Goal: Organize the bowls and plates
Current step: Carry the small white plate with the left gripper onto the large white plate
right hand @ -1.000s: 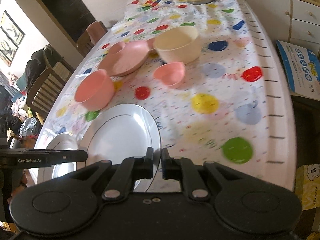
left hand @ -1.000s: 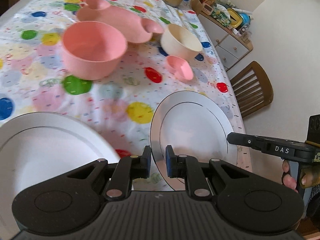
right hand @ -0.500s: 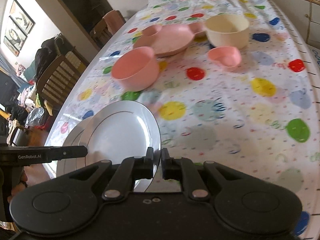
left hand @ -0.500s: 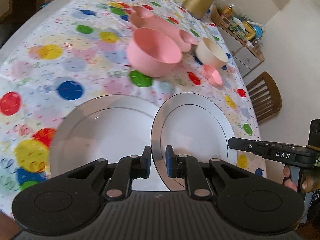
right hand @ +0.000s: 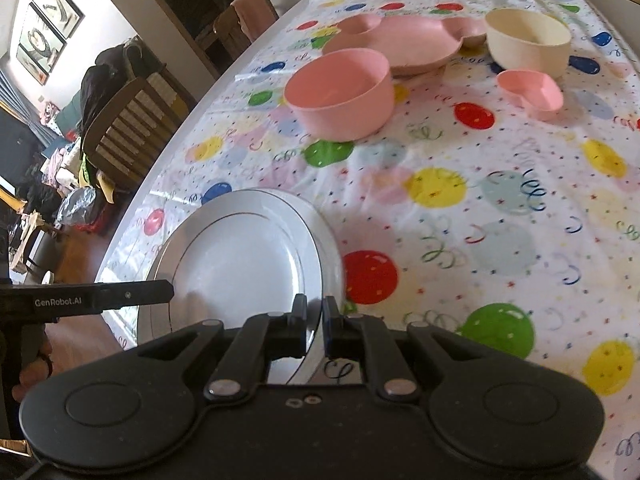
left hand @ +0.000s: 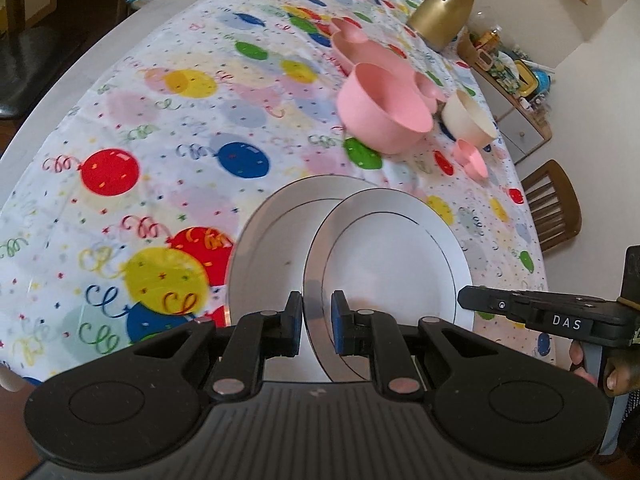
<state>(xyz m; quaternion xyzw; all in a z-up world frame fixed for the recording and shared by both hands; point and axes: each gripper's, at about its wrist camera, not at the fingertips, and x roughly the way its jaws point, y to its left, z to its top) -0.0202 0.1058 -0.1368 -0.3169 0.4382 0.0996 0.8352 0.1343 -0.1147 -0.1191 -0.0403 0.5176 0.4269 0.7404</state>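
Both grippers pinch one white plate, carried above a second white plate that lies on the table. The left gripper point(left hand: 316, 322) has its jaws pressed onto the near rim of the upper plate point(left hand: 392, 264); the right gripper point(right hand: 314, 330) clamps the same plate point(right hand: 240, 264) at its rim on the opposite side, each jaw pair nearly closed with only the thin rim between. The upper plate overlaps the lower plate point(left hand: 272, 248), whose edge shows beyond it in both views; whether the two touch cannot be told. Taking the lower plate as landmark: a pink bowl point(right hand: 340, 92) stands beyond it on the balloon-print tablecloth point(right hand: 500, 208); past the bowl lies a pink sectioned dish point(right hand: 400, 38), with a cream bowl point(right hand: 528, 42) to that dish's right and a small pink heart-shaped dish point(right hand: 530, 90) just in front of the cream bowl. A gold jug point(left hand: 444, 12) stands farthest from the plate, well apart.
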